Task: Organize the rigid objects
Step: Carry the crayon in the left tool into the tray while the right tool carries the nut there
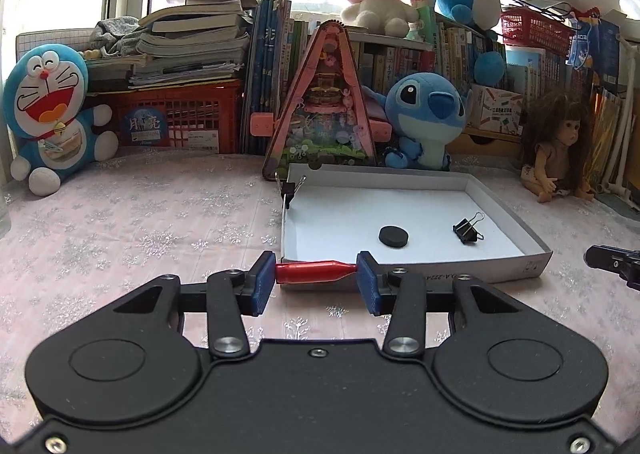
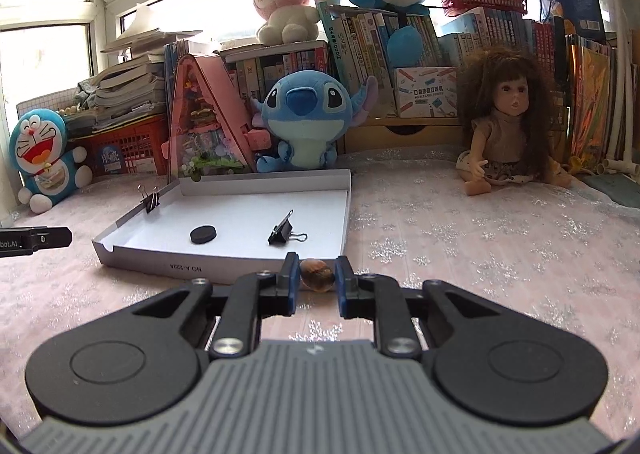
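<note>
I am gripping a red tube (image 1: 316, 271) endwise in the left hand-held gripper (image 1: 316, 280) and pinching a brown bead (image 2: 317, 274) in the right hand-held gripper (image 2: 317, 284). I am holding both just off the near edge of the white tray (image 1: 536, 254), probably to drop them in beside the black disc (image 1: 393, 235) and binder clip (image 1: 468, 230).

Reds, blues and black on a pale pink, snowflake-patterned cloth

The left tool (image 1: 316, 278) has black arms and blue pads (image 1: 264, 283), with a glossy red cylinder (image 1: 316, 271) between them; the right tool (image 2: 317, 283), black with a ribbed grey body, carries a small round thing (image 2: 317, 274) that looks mottled brown and orange, though glare blurs it. The tray (image 1: 516, 214) is white inside with grey outer walls, holding a matt black disc (image 1: 393, 235) and a black binder clip (image 1: 467, 230) with silver wire handles. The table cloth (image 1: 140, 238) is pale pink with silvery snowflakes.
</note>
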### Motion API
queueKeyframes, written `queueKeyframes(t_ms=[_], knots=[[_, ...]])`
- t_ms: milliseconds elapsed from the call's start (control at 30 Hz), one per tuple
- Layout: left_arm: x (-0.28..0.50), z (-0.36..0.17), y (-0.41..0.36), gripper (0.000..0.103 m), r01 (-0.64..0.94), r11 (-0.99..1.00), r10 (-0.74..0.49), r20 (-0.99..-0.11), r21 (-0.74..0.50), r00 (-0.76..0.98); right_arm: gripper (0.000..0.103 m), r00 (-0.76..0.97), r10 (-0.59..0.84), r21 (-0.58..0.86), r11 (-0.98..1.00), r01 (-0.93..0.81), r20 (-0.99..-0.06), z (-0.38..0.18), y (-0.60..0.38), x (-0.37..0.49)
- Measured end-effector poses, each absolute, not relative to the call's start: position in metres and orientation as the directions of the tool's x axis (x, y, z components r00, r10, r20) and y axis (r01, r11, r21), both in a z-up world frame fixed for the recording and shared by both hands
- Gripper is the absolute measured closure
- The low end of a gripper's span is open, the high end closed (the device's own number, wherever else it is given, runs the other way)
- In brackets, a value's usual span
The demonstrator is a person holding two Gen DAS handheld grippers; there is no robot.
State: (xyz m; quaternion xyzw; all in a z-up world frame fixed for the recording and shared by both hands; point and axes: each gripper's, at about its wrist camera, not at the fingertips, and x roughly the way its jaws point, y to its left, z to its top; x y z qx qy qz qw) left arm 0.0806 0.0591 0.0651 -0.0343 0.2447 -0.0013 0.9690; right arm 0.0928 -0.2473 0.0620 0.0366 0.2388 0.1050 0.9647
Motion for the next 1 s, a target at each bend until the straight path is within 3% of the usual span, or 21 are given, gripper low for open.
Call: queueKeyframes(t_ms=[300,700,1000], knots=[[0.139,0.074,0.048,0.061,0.005,0.995,-0.058,-0.533,-0.101,0.844,0.080,0.835,0.264,0.208,0.961,-0.183,-0.484,0.071,-0.247,0.151],[0.229,0.048,0.037,0.061,0.017,0.993,-0.090,-0.660,-0.117,0.745,0.080,0.721,0.329,0.352,0.928,-0.127,-0.610,0.052,-0.239,0.230],[0.258,0.029,0.032,0.061,0.004,0.993,-0.083,-0.688,-0.115,0.721,0.080,0.688,0.298,0.346,0.936,-0.072,-0.662,0.038,-0.231,0.260]])
